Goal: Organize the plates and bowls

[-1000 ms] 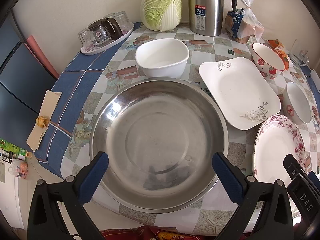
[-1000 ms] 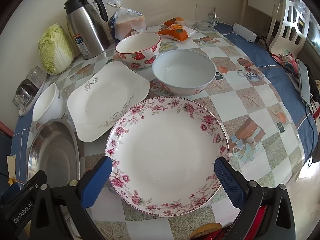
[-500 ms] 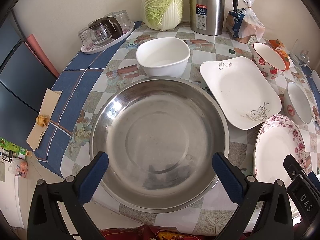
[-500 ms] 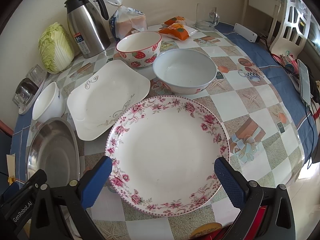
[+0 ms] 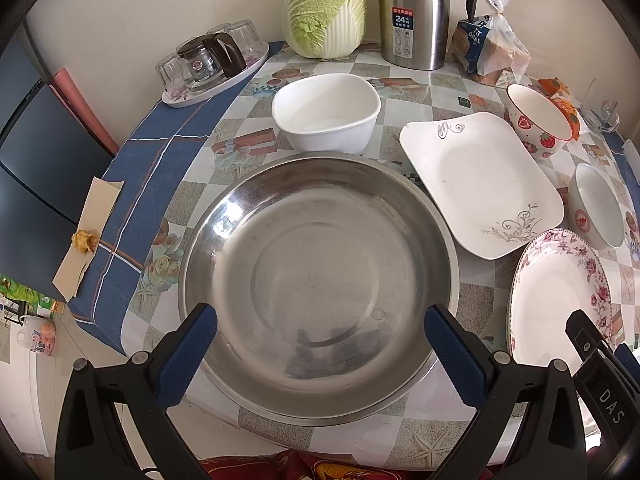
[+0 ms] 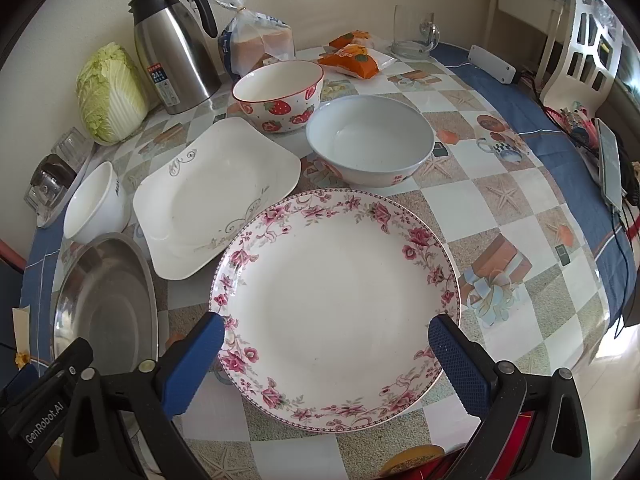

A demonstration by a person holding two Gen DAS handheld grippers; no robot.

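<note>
A large steel basin (image 5: 320, 280) sits at the table's near edge, and my left gripper (image 5: 320, 344) hovers open over its near rim, holding nothing. Behind it stands a white squarish bowl (image 5: 326, 116). To the right lies a square white plate (image 5: 480, 180) with grey scrollwork. A round plate (image 6: 336, 300) with a pink flower border lies under my open right gripper (image 6: 326, 356), whose fingers straddle its near half. Beyond it stand a pale blue bowl (image 6: 370, 144) and a strawberry bowl (image 6: 278, 94). The basin (image 6: 104, 300) shows at the left of the right wrist view.
At the back stand a cabbage (image 5: 326, 8), a steel thermos jug (image 5: 416, 12) and bagged bread (image 5: 488, 48). A tray of glasses (image 5: 212, 68) sits back left. Snack packets (image 6: 354, 56), a glass mug (image 6: 412, 34) and a phone (image 6: 610, 164) lie to the right.
Both cameras have drifted very slightly; the dishes stay where they were and both grippers remain open.
</note>
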